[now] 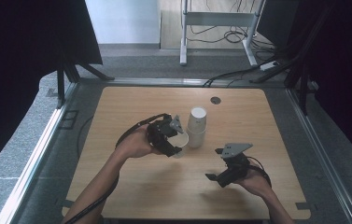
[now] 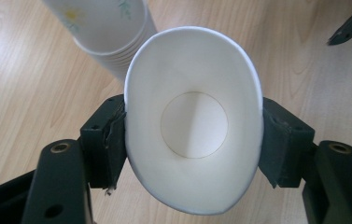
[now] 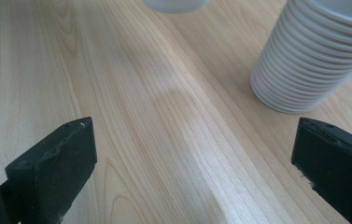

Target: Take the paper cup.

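Squeezing a white paper cup [image 2: 193,135] into an oval, your left gripper [image 1: 172,140] holds it just beside the stack of cups [image 1: 196,127], which stands upside down on the wooden table [image 1: 257,116]. Your right gripper [image 1: 220,164], near that stack, has its jaws spread wide with only bare wood between them.

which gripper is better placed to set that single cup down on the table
Left. The left gripper is shut on the single paper cup, squeezed oval between its jaws beside the cup stack. The right gripper is open and holds nothing.
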Available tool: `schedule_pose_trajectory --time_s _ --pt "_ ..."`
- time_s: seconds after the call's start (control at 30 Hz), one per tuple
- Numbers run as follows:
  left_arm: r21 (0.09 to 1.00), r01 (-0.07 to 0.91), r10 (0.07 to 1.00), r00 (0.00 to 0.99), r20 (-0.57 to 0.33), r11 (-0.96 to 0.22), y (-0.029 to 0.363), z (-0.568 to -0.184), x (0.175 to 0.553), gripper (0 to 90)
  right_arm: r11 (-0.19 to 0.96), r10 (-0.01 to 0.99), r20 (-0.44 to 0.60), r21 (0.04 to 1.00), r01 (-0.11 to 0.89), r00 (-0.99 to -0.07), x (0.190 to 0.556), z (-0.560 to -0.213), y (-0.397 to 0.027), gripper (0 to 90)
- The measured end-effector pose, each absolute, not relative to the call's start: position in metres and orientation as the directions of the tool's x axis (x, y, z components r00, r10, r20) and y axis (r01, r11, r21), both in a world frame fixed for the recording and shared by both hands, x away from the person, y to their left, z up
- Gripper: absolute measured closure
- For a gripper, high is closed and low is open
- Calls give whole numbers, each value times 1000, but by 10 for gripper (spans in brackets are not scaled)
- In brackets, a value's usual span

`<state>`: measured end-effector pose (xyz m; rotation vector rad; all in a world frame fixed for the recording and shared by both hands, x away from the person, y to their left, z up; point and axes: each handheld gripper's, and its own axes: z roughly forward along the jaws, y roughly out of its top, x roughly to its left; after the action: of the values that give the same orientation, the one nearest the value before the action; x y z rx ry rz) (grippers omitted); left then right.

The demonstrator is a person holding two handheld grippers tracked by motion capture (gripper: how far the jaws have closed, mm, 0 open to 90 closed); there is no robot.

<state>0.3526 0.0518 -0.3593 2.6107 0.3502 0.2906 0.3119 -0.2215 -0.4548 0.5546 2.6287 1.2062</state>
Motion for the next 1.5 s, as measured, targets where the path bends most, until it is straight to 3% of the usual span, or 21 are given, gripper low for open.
schedule_pose_trajectory --time_s 0.87,1.5 --pt "481 301 421 892 163 -823 79 -361 363 333 539 519 13 771 339 -855 302 -464 -242 0" --pt "467 435 559 813 165 -770 109 -373 383 333 523 571 9 767 372 -821 290 -473 -258 22"
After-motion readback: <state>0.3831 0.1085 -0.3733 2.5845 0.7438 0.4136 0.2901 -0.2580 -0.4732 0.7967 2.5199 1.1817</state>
